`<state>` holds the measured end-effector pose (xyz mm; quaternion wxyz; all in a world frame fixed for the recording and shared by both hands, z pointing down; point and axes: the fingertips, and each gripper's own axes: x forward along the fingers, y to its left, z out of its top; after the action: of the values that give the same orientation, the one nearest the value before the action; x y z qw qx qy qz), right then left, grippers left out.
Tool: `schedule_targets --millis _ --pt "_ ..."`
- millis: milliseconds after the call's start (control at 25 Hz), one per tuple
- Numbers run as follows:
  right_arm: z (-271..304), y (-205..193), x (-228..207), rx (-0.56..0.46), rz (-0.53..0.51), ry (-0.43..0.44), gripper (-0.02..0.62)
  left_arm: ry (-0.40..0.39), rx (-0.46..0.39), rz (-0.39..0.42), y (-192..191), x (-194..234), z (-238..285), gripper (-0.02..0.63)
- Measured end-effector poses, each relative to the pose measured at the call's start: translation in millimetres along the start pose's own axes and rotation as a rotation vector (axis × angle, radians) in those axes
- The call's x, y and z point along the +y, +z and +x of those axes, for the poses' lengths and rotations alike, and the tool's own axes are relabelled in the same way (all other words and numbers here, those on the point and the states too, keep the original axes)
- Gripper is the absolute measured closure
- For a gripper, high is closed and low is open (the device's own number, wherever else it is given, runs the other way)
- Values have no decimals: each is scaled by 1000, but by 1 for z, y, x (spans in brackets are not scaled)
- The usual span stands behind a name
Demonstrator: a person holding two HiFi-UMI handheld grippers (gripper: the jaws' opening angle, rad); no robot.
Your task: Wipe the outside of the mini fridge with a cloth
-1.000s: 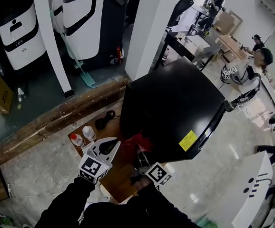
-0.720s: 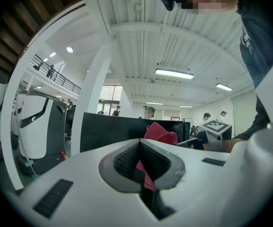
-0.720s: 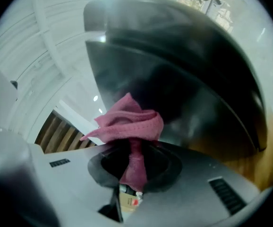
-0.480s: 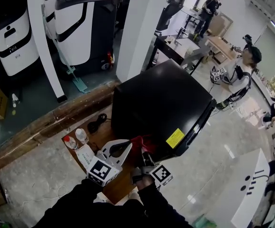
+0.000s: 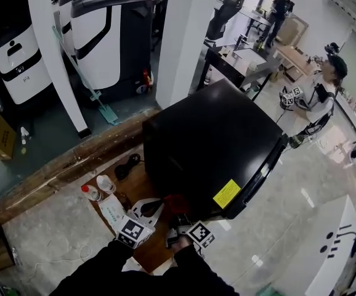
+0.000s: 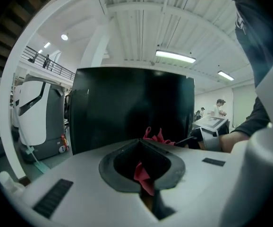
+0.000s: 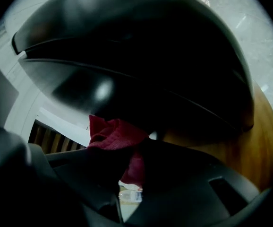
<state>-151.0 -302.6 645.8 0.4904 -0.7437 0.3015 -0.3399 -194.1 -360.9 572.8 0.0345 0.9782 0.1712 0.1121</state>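
The black mini fridge [image 5: 215, 140] stands on a low wooden stand [image 5: 142, 187], with a yellow label on its near side. A red cloth [image 5: 177, 203] is pressed against the fridge's lower near side. My right gripper [image 5: 181, 222] is shut on the cloth, and in the right gripper view the red cloth [image 7: 113, 134] bunches out of the right gripper [image 7: 132, 152] under the dark fridge [image 7: 150, 56]. My left gripper [image 5: 156, 207] sits just left of it. In the left gripper view a strip of the cloth [image 6: 144, 176] is pinched in the left gripper [image 6: 141, 143], facing the fridge [image 6: 132, 103].
Two small bottles [image 5: 99, 188] and a black cable [image 5: 124, 168] lie left of the fridge on the stand. A long wooden beam [image 5: 67, 162] runs behind. White machines [image 5: 110, 29] and a pillar [image 5: 184, 36] stand at the back. A person with grippers [image 5: 316, 97] stands to the right.
Both grippers and the red cloth have slid lower along the fridge's near side and closer to me. The head view has shifted a little.
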Motion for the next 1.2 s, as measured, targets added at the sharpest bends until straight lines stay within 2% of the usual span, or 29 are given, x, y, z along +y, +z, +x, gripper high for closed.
schedule_targets --millis 280,440,640,720,760,960,1200 --pt "21 -24 -83 94 -12 -120 526 14 88 -36 -61 8 15 600" --pt "27 -32 -122 132 7 -188 526 26 112 -68 -74 8 20 600" --pt "27 -42 -164 134 107 -264 526 28 131 -68 -79 2 22 600" --pt "26 -50 -175 159 150 -279 528 33 136 -68 -79 1 18 600" --pt "26 -52 -175 176 139 -278 528 38 137 -69 -78 2 17 600" --pt "0 -56 -122 249 -53 -185 528 28 118 -72 -61 -5 -8 600" --pt "-57 -40 9 251 -346 56 528 -43 63 -56 -5 -26 -44 600"
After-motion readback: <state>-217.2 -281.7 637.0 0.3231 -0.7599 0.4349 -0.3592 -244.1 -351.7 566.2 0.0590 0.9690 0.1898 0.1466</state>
